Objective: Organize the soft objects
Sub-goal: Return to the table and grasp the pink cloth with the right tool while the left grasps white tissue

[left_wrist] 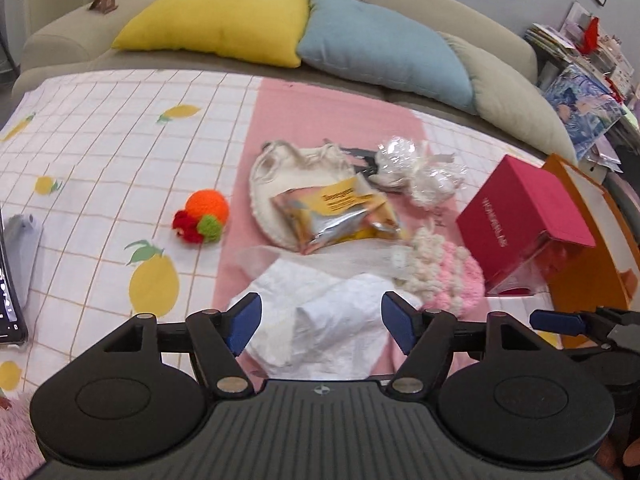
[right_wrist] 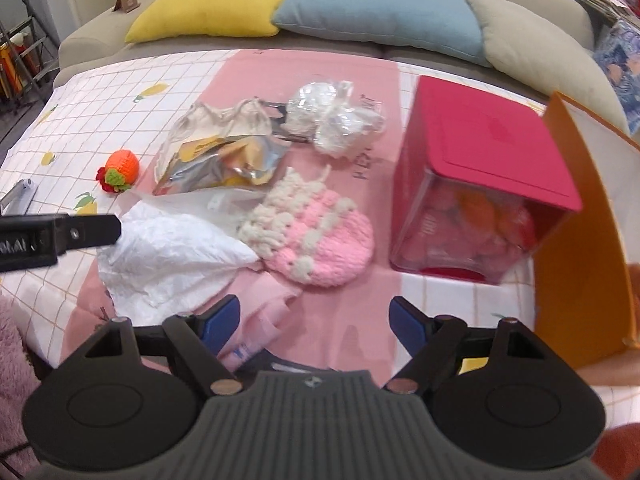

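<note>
A pile of soft things lies on the pink strip of the cloth. A crumpled white paper bag (left_wrist: 320, 320) (right_wrist: 168, 256) sits nearest, between the fingers of my open left gripper (left_wrist: 322, 320). Beside it lies a pink and cream knitted pouch (left_wrist: 444, 276) (right_wrist: 316, 232). Behind are a cream drawstring bag (left_wrist: 288, 168) (right_wrist: 224, 120), a yellow foil packet (left_wrist: 340, 216) (right_wrist: 224, 164) and clear-wrapped white bundles (left_wrist: 420, 168) (right_wrist: 336, 120). An orange knitted toy (left_wrist: 204, 216) (right_wrist: 120, 170) lies apart on the left. My right gripper (right_wrist: 316, 322) is open and empty over pink fabric (right_wrist: 260, 312).
A clear box with a red lid (left_wrist: 524, 224) (right_wrist: 480, 184) stands at right, next to an orange open box (left_wrist: 588, 248) (right_wrist: 576, 240). A sofa with yellow (left_wrist: 216, 16), blue (left_wrist: 380, 44) and beige pillows runs behind. A phone (left_wrist: 8, 300) lies at the left edge.
</note>
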Motion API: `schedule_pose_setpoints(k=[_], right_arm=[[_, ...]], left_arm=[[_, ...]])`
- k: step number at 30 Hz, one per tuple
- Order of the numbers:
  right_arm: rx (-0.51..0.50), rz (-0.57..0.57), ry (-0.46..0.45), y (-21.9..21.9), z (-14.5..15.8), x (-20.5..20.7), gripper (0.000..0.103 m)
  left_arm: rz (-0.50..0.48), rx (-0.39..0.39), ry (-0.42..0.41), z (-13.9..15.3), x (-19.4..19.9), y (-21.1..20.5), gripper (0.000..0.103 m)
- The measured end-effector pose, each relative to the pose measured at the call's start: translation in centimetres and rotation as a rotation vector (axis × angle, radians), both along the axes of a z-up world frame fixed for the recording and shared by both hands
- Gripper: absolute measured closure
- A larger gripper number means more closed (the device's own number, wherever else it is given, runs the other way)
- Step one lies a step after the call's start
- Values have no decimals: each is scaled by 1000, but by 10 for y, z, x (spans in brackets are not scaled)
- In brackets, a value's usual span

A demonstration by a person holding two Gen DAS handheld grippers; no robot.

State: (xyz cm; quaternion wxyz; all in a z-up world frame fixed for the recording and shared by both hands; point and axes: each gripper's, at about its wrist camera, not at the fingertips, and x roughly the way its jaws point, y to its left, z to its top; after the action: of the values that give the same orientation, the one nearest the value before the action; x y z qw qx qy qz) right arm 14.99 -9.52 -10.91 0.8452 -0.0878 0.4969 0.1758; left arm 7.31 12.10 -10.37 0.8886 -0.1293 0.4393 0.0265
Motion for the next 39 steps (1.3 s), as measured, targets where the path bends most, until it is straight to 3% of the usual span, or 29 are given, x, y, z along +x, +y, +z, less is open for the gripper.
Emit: schedule_pose_setpoints(k=[7, 14, 18, 23, 27, 31, 33, 36, 39], right_arm=[[11, 34, 68, 19, -18, 10, 23], [19, 45, 114, 22, -42, 16, 32], [25, 70, 140, 24, -53, 16, 46], [-9, 132, 99, 31, -58, 9, 50], [-12, 173, 79, 34, -56, 6, 67], [-1, 192, 74, 37, -56, 4, 80], [5, 193, 75, 38, -57, 3, 82], [12, 189, 75, 36, -56, 4, 83], [14, 196, 69, 36, -56, 4, 85]], left_arm=[[-105, 50, 11, -22, 18, -9, 17], [-114, 227, 23, -46, 26, -18, 16], [-113, 207, 51, -57, 27, -14, 14], [-65, 158, 56, -66, 30, -3, 8], [-46, 107, 62, -67, 32, 3, 9], [-77, 118, 57, -66, 29, -4, 27], [-110, 129, 54, -64, 28, -12, 48], [-167, 186, 52, -60, 24, -28, 68], [-202, 185, 62, -57, 18, -39, 74]])
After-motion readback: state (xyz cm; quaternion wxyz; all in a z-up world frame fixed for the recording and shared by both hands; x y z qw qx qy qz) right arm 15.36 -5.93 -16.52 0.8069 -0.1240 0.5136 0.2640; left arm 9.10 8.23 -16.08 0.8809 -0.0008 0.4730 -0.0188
